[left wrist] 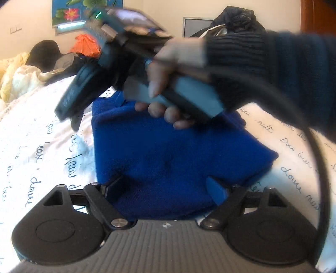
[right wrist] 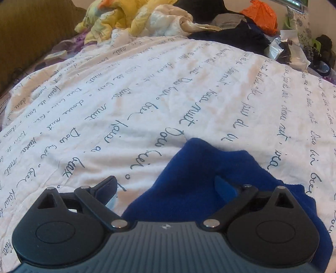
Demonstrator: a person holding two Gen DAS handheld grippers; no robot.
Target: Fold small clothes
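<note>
A small blue knit garment (left wrist: 168, 151) lies folded on the white bedspread (left wrist: 42, 130) with script writing. My left gripper (left wrist: 166, 187) is open, its fingers spread just above the garment's near edge. In the left wrist view the right gripper's teal body (left wrist: 88, 84) hovers over the garment's far left corner, held by a hand in a dark sleeve. In the right wrist view my right gripper (right wrist: 168, 187) is open, over the edge of the blue garment (right wrist: 210, 178), holding nothing.
A heap of yellow and cream bedding (right wrist: 136, 19), dark clothes (right wrist: 231, 35) and an orange bag (right wrist: 260, 16) lie at the far side of the bed. A black cable (left wrist: 319, 168) hangs from the right gripper on the right.
</note>
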